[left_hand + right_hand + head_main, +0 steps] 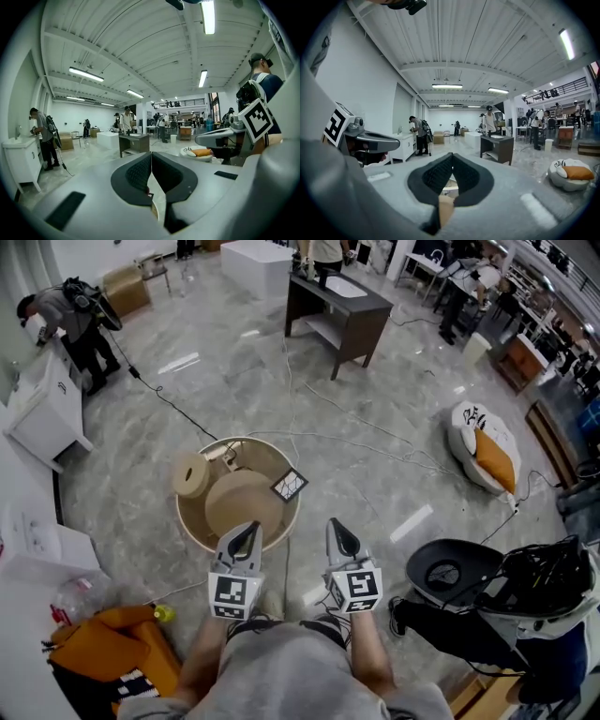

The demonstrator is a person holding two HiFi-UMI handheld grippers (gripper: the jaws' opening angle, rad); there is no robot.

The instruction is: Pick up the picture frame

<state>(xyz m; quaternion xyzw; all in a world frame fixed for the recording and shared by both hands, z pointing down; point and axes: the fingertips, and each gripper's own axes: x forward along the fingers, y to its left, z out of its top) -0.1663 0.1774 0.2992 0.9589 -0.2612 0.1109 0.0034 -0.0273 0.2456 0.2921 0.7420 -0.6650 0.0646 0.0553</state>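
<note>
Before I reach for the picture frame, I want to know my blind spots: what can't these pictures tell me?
- Picture frame: head view, too small to tell its picture or whether it lies flat or leans.
- Round table: head view, near rim covered by the left gripper.
- Both gripper views: each gripper's own shut jaws and body block the frame.

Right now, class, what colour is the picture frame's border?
Black, around a pale picture; the picture frame shows best in the head view.
</note>
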